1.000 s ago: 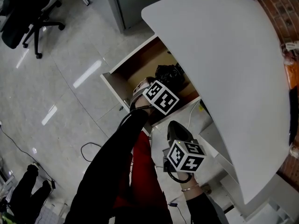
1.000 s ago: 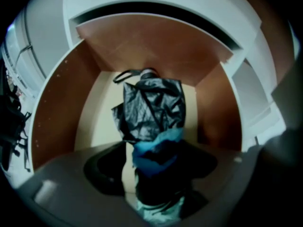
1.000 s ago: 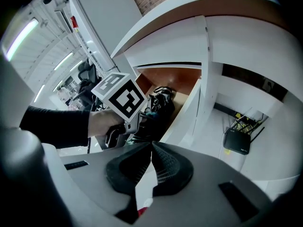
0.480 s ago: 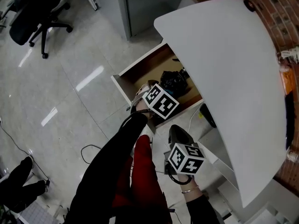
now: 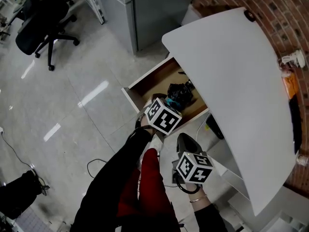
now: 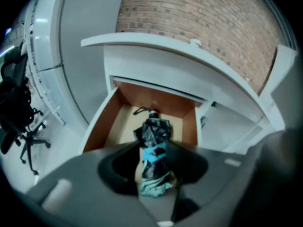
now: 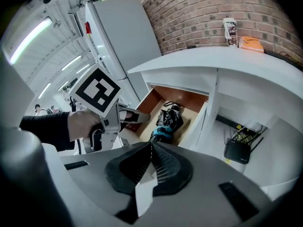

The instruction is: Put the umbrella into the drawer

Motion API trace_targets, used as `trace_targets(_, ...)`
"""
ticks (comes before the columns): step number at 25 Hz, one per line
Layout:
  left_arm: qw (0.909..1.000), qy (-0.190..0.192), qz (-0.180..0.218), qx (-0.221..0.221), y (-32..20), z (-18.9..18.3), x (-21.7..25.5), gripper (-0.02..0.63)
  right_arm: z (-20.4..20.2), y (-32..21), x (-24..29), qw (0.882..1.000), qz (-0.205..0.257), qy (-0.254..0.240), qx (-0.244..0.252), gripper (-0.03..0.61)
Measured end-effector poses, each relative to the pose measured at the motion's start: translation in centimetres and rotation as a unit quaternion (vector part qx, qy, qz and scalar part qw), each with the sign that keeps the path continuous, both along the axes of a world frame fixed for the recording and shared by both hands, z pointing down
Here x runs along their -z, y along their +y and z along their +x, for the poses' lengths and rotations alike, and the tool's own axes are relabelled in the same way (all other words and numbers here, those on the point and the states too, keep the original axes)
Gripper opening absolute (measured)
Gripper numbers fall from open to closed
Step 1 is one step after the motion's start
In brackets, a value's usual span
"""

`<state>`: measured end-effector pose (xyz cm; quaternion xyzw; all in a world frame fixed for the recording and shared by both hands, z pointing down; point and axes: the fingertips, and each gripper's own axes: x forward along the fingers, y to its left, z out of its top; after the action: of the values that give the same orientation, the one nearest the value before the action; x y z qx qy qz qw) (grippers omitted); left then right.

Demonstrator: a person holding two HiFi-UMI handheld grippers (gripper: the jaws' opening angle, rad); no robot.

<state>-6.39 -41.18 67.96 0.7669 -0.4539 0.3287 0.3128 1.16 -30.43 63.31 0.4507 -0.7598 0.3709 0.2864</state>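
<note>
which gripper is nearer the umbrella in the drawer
The left gripper, at the front edge of the drawer by the umbrella, jaws closing on nothing; the right gripper hangs farther back.

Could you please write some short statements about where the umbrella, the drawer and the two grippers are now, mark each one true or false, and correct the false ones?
1. The umbrella lies inside the open drawer. True.
2. The left gripper grips the umbrella. False: its fingers are closing on nothing, and the umbrella lies free in the drawer.
3. The right gripper has its fingers together and holds nothing. True.
4. The office chair stands pressed against the drawer. False: it stands well apart, across the floor.
</note>
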Motion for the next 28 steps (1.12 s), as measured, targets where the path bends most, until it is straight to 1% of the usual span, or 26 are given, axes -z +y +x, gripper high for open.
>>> trace_targets(5, 0.9997, -0.008, 0.019, 0.009, 0.7, -1.0, 2.4, 0.109, -0.7, -0.3, 2.2, 1.000, 0.024, -0.010, -0.004, 0.011)
trace_targets(10, 0.9993, 0.000, 0.028, 0.024, 1.7, -1.6, 4.6, 0.081, -1.2, -0.1, 4.1, 0.999, 0.039, -0.015, -0.007, 0.011)
trace_targets(19, 0.9973, 0.021, 0.060, 0.037, 4.2, -3.3, 9.1, 0.035, -2.0, 0.9, 7.3, 0.997, 0.073, -0.024, -0.010, 0.011)
trace_targets(21, 0.9968, 0.022, 0.070, 0.033, 4.8, -3.6, 10.3, 0.006, -2.3, 1.1, 8.2, 0.996, 0.083, -0.030, -0.010, 0.011)
trace_targets(28, 0.9927, 0.055, 0.103, 0.031, 6.8, -4.4, 14.0, 0.002, -3.4, 2.3, 10.8, 0.993, 0.111, -0.049, -0.007, 0.011)
